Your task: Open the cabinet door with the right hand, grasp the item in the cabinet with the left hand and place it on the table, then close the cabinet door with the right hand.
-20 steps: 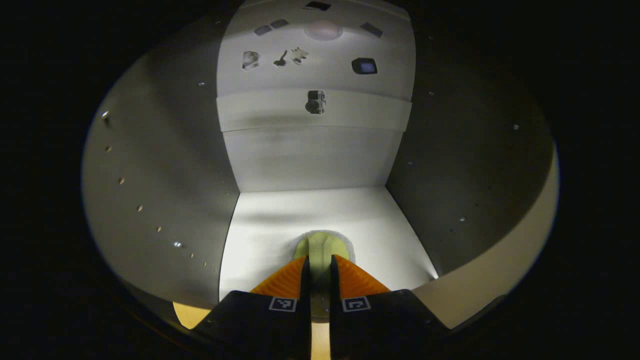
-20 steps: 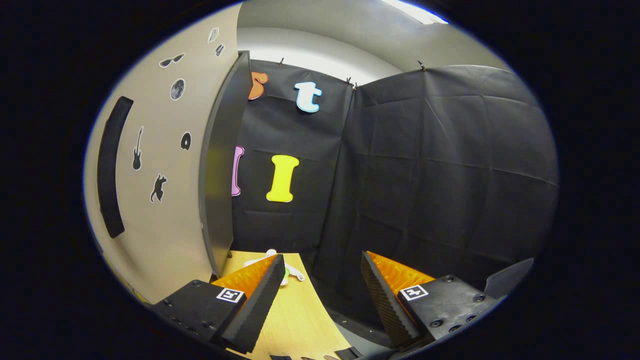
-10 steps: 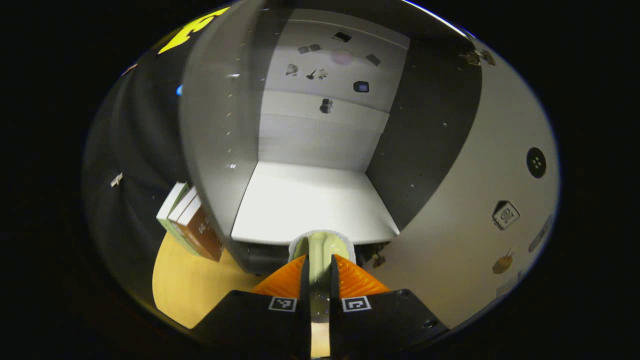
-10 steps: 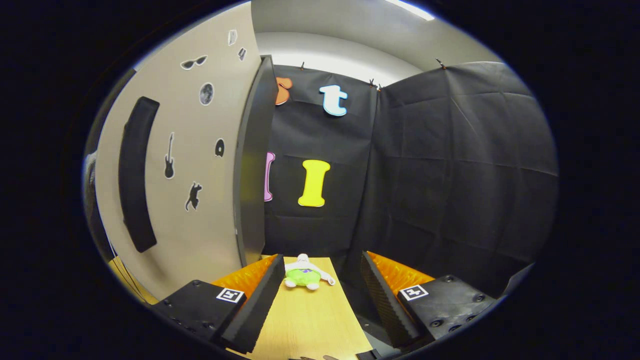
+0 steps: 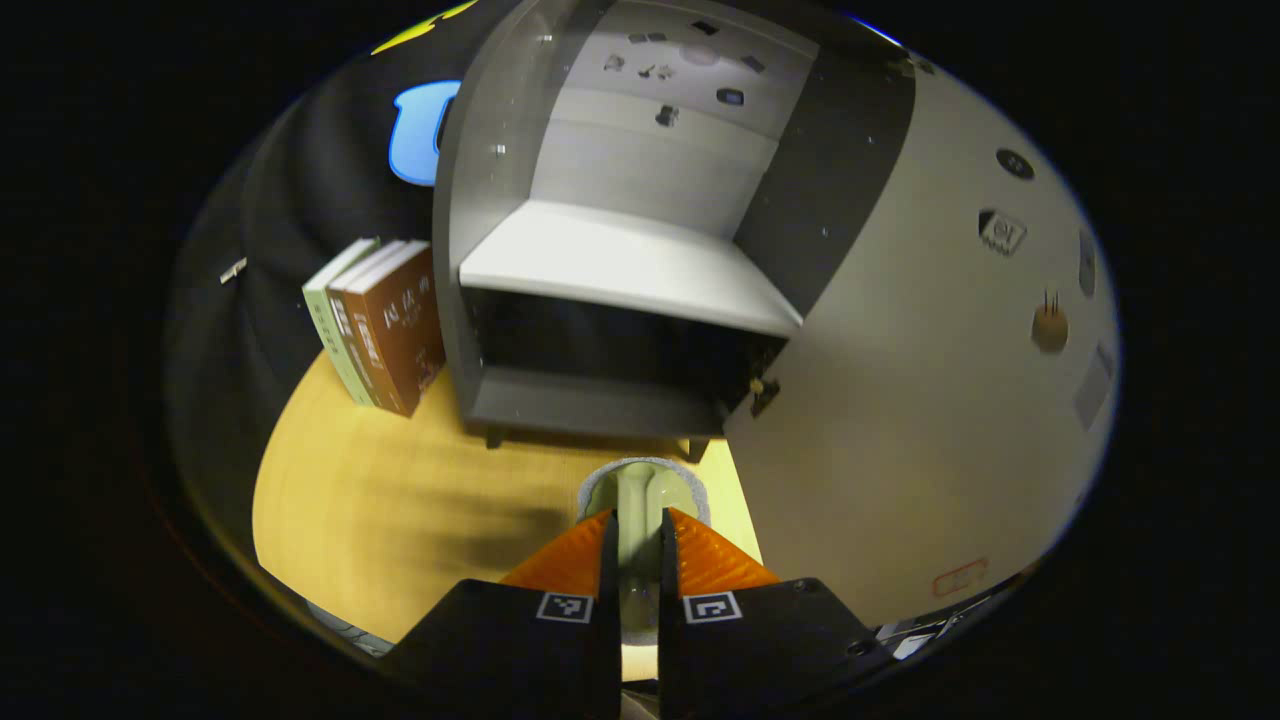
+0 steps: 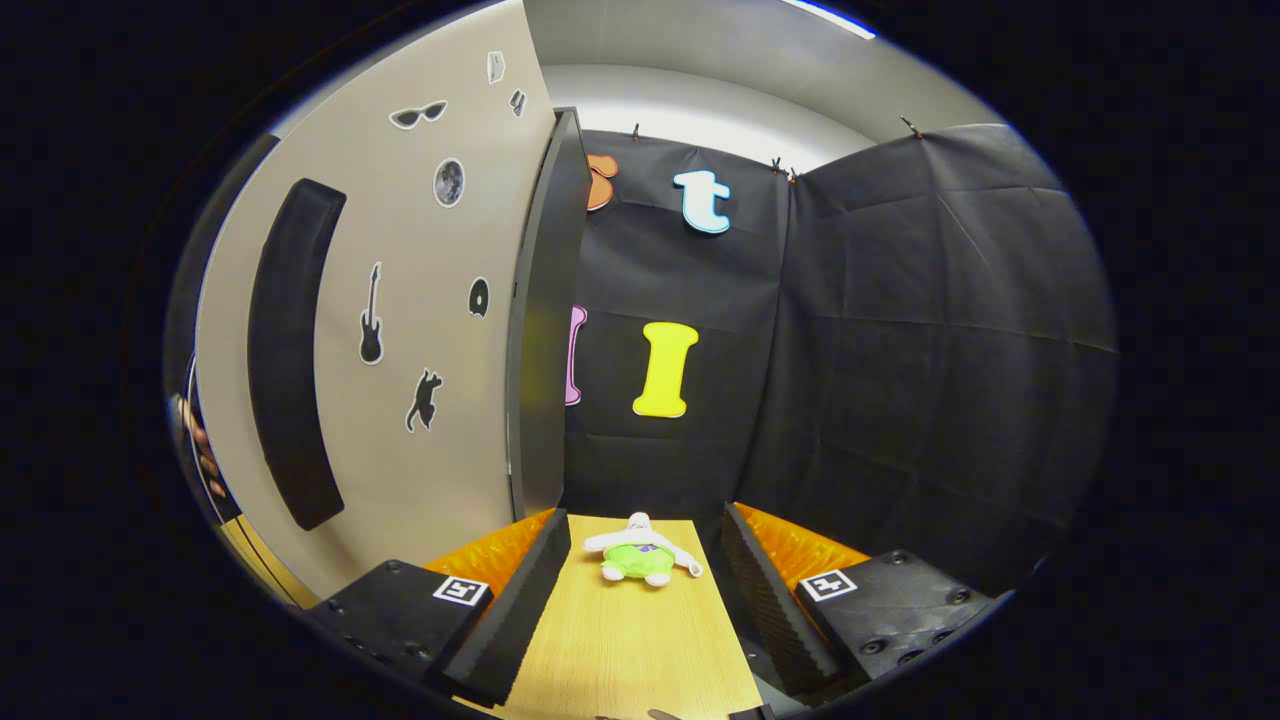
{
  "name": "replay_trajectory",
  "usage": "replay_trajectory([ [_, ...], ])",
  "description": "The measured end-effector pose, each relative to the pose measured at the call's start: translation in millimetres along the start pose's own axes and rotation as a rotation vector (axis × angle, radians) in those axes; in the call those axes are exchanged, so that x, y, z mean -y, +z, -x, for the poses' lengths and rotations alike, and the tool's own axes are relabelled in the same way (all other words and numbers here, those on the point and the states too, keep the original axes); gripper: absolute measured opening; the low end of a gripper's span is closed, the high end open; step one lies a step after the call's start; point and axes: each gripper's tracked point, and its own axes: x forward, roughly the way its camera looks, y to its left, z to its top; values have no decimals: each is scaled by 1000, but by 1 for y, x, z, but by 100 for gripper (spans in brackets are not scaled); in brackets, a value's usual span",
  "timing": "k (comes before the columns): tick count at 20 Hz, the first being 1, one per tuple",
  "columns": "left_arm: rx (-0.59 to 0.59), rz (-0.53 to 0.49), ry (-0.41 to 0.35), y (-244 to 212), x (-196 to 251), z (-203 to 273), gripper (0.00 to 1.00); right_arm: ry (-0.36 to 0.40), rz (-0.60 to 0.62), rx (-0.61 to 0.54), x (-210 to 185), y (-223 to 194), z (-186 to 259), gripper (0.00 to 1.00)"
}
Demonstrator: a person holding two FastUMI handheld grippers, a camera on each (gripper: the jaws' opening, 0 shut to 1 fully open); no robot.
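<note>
Left gripper view: left gripper (image 5: 636,545) is pinched tight on a pale green item (image 5: 640,490) w/ a whitish fuzzy edge. Can't tell exactly what it is from here, it's mostly hidden btwn the fingers. It's held above the wooden table (image 5: 400,520), just in front of the cabinet (image 5: 560,390). The white shelf (image 5: 620,265) inside looks bare. Cabinet door (image 5: 900,400) is swung open on the right side of this view. A few books (image 5: 375,325) lean against the cabinet's left side.

So imo we're in the "place it on the table" step: item's out of the cabinet, not set down yet.

Right gripper view: right gripper (image 6: 640,580) has its jaws wide apart, holding nothing. It's pointed past the free edge of the open door (image 6: 400,330), whose outer face carries a long dark handle (image 6: 290,350) and some stickers. There's a small green and white plush toy (image 6: 640,555) lying on the table (image 6: 630,650) ahead, touching neither finger.

Next move prob: lower the left gripper till the item rests on the wood, then spread the fingers and back off. After that the right one needs to get to the door face or handle and push it shut, w/o clipping the left hand on the way.
</note>
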Motion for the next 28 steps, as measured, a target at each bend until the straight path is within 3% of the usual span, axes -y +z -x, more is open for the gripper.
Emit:
replay_trajectory([
  [4,-105,48,28,-68,0,-23,19,5,-1,-9,-3,-2,-2,97],
  [8,-169,78,109,-129,-24,-53,19,1,3,-22,-2,-6,3,96],
  [11,-225,122,111,-169,-25,-70,19,-3,6,-40,-1,-12,8,96],
  [15,-223,69,179,-184,-43,-87,19,0,7,-56,-2,-16,10,97],
  [24,-220,38,206,-201,-47,-107,23,1,9,-74,-2,-23,9,97],
  [27,-248,57,218,-207,-48,-106,31,-3,4,-73,0,-23,8,97],
  [28,-252,57,222,-207,-49,-106,28,-4,3,-76,1,-24,7,96],
])
